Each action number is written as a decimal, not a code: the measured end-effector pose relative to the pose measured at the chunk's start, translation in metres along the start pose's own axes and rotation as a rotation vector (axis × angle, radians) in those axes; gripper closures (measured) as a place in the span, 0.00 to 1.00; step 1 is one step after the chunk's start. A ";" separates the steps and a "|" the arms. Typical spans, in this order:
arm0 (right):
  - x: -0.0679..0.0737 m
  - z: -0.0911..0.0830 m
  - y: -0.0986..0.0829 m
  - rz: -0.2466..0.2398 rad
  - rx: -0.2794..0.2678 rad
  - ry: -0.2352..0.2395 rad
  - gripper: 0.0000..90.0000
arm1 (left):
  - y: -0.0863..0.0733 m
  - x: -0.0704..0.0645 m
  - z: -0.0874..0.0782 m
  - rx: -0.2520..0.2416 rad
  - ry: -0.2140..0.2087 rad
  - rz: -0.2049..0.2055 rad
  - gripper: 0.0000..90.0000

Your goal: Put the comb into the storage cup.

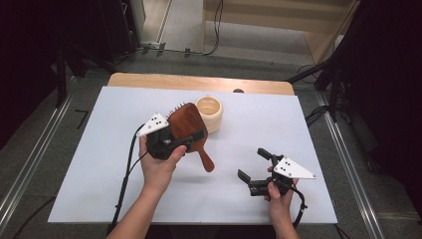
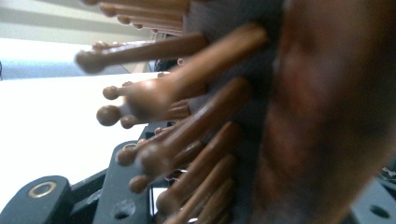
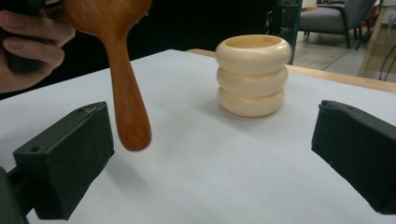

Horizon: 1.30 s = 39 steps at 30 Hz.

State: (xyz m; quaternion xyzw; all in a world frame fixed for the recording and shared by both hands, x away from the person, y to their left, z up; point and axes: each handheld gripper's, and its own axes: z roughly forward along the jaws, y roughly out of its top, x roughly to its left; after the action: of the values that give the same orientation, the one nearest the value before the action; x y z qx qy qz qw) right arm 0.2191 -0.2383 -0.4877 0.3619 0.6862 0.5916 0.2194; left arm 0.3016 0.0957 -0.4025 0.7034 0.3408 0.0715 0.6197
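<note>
A wooden hairbrush (image 1: 187, 127) is held clamped by its head in the left gripper (image 1: 185, 135), lifted above the white-covered desk (image 1: 99, 164), its handle (image 3: 127, 93) pointing down towards the person. Just beyond it, a cream ribbed cup (image 1: 209, 113) is seen standing upright on the desk. The brush's round-tipped wooden bristles (image 2: 187, 107) are shown close up in the left gripper view. The right gripper (image 1: 255, 164) is held near the desk's near edge, jaws spread apart and empty. No readable writing or brand is seen.
</note>
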 end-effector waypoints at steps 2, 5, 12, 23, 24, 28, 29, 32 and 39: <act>-0.001 -0.002 -0.001 0.007 -0.001 -0.001 0.00 | 0.001 0.001 0.000 -0.001 0.001 0.000 0.58; -0.008 -0.013 -0.005 0.008 0.003 -0.025 0.00 | 0.004 0.002 -0.001 -0.011 -0.001 0.001 0.58; -0.024 -0.037 -0.013 0.010 0.011 -0.069 0.00 | 0.008 0.005 -0.002 -0.018 0.002 0.007 0.58; -0.047 -0.071 -0.024 0.026 0.031 -0.133 0.00 | 0.012 0.012 -0.003 -0.025 0.013 0.005 0.58; -0.047 -0.071 -0.024 0.026 0.031 -0.133 0.00 | 0.013 0.012 -0.003 -0.025 0.015 0.006 0.58; -0.055 -0.078 -0.028 0.042 0.033 -0.149 0.00 | 0.016 0.014 -0.003 -0.029 0.016 0.015 0.58; -0.059 -0.082 -0.029 0.057 0.022 -0.158 0.00 | 0.017 0.014 -0.003 -0.029 0.016 0.015 0.58; -0.065 -0.086 -0.033 0.071 0.020 -0.167 0.00 | 0.020 0.016 -0.002 -0.029 0.012 0.014 0.58; -0.068 -0.088 -0.036 0.065 0.016 -0.163 0.00 | 0.028 0.018 0.000 -0.029 0.013 0.027 0.58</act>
State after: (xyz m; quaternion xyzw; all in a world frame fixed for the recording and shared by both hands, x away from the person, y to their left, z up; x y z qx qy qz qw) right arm 0.1904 -0.3482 -0.5130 0.4328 0.6588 0.5613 0.2523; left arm 0.3264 0.1061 -0.3826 0.6985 0.3345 0.0892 0.6264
